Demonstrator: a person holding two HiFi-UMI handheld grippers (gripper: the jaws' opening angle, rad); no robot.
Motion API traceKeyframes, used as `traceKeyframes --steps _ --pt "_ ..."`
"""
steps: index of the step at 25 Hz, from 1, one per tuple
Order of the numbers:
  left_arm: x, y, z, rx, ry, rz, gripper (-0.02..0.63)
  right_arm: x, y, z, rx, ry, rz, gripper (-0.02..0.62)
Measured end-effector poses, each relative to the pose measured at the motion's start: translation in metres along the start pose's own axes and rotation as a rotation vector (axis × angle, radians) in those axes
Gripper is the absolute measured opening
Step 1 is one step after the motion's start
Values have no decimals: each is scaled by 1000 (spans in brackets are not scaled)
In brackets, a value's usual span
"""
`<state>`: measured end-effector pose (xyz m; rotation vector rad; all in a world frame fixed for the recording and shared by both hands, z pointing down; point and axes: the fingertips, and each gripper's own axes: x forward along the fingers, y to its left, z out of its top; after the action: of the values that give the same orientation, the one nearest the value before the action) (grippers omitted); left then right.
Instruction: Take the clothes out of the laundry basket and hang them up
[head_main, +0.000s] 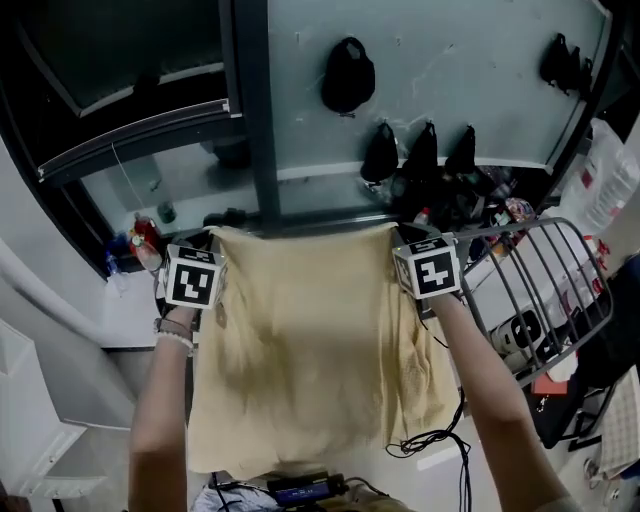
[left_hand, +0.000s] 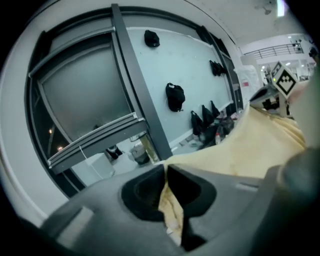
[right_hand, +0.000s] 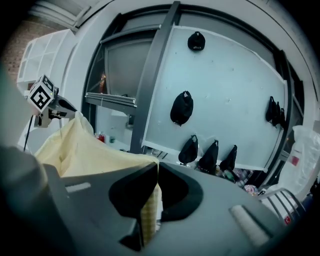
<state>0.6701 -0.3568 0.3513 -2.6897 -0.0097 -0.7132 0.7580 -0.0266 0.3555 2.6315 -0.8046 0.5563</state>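
A pale yellow cloth (head_main: 305, 350) hangs spread flat between my two grippers in the head view, its lower edge near my body. My left gripper (head_main: 212, 240) is shut on the cloth's upper left corner, and its own view shows the cloth (left_hand: 172, 210) pinched between the dark jaws of the left gripper (left_hand: 166, 172). My right gripper (head_main: 398, 238) is shut on the upper right corner; the right gripper (right_hand: 157, 170) has the cloth (right_hand: 148, 215) clamped in its own view. No laundry basket is in view.
A light wall panel (head_main: 440, 90) with dark caps (head_main: 347, 75) and bags (head_main: 422, 152) hung on it stands ahead, beside a dark post (head_main: 256, 110). A wire rack (head_main: 545, 275) stands at right. Cables (head_main: 440, 440) trail near my body.
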Motion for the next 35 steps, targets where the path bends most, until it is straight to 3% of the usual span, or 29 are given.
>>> traceKeyframes --steps 11,15,19,22,28,35 --pt "97 -21 -48 -30 128 -54 23 80 -5 -50 25 155 7 12" --pt "104 -32 -56 -18 137 -86 95 87 2 -61 46 171 41 26" --pt "98 -43 -73 -33 181 -134 194 83 8 -71 85 171 88 140" --pt "85 -54 -89 -58 220 -177 245 69 11 -75 97 171 90 153" --pt "47 -54 -79 -79 137 -148 235 51 18 -80 167 151 126 182" --pt "22 -56 -82 -84 106 -139 225 35 34 -103 83 225 182 210"
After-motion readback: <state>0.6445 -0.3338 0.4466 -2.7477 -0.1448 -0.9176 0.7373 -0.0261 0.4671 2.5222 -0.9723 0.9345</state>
